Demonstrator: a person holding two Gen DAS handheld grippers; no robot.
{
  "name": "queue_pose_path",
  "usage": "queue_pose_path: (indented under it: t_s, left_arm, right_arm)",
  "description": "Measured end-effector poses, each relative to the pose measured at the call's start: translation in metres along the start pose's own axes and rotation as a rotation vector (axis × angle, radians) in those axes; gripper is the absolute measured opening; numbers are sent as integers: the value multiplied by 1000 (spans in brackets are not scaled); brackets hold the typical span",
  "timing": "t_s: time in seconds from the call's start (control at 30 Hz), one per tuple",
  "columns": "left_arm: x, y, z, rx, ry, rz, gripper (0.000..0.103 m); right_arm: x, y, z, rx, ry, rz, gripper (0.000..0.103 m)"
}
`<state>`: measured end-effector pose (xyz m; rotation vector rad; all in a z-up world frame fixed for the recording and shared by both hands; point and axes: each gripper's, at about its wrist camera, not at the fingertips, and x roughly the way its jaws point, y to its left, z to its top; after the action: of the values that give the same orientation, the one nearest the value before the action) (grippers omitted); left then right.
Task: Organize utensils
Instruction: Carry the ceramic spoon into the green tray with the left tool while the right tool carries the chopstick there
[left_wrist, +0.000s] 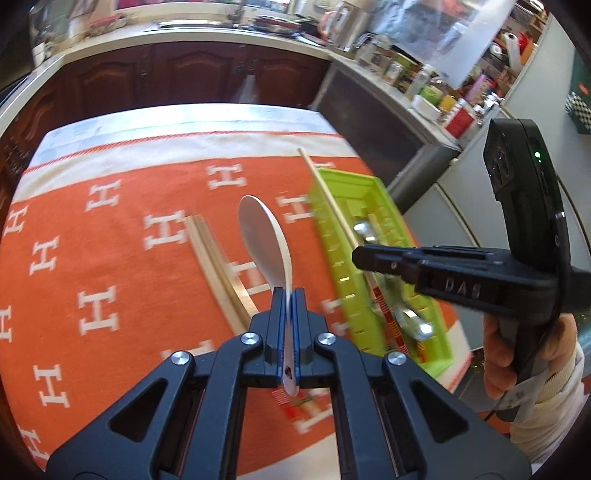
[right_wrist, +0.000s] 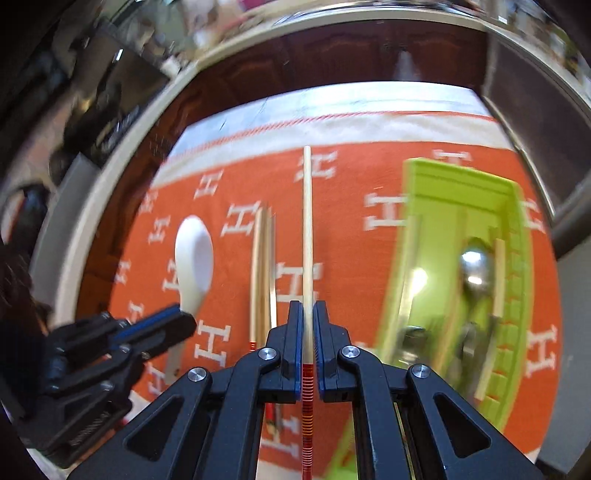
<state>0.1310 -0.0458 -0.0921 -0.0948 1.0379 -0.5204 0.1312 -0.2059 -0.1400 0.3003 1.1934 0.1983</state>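
Now both tools carry a load: the left gripper fingers pinch the white spoon, the right gripper fingers clamp a chopstick. Next, probably, each goes to the green tray at right, sorted by compartment.

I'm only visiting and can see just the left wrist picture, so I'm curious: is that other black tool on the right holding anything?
Observer: Yes. The right wrist view shows the right gripper shut on one chopstick, clamped between its fingers.
Operator: And the pair of chopsticks lying flat, what are their near ends like?
Observer: Marked red. In your view the left gripper hides those ends.
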Motion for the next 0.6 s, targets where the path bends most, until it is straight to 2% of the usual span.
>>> queue_pose_path:
  t_s: [0.1, 0.27, 0.43, 0.6]
  left_arm:
    - [9, -30, 10, 25, 16, -30, 1]
    - [37, -75, 18, 69, 59, -52, 1]
    - [71, -99, 11, 99, 113, -52, 1]
    - [98, -98, 2, 93, 173, -49, 1]
  right_arm:
    - [-24, -35, 0, 57, -44, -50, 5]
    - [-30, -77, -12, 128, -29, -102, 5]
    - [-14, -106, -26, 182, 11, -75, 5]
    - [-3, -110, -40, 197, 27, -41, 5]
